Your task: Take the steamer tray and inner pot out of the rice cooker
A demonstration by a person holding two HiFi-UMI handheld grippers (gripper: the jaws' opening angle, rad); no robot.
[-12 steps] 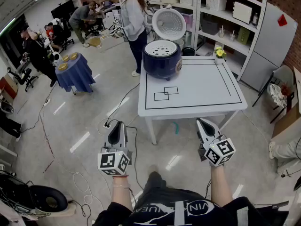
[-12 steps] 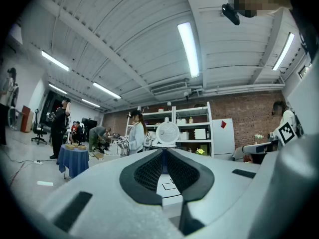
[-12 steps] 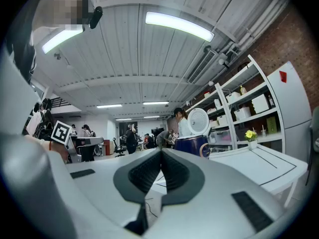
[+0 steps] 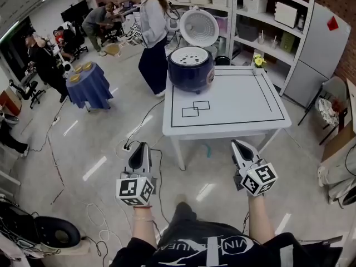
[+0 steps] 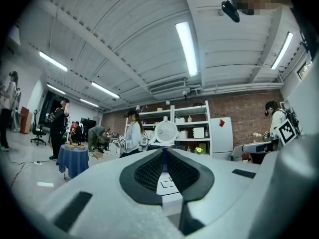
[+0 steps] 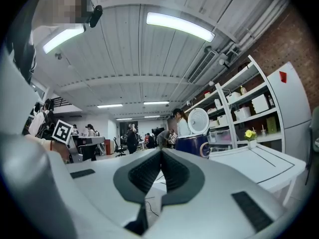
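I see the rice cooker (image 4: 191,70), dark blue and round, with its white lid (image 4: 200,28) swung up and open. The white, perforated steamer tray (image 4: 189,56) sits in its mouth. It stands on the far left corner of the white table (image 4: 233,115). My left gripper (image 4: 139,146) and right gripper (image 4: 238,143) both hang short of the table's near edge, well apart from the cooker, each held level with jaws together and nothing between them.
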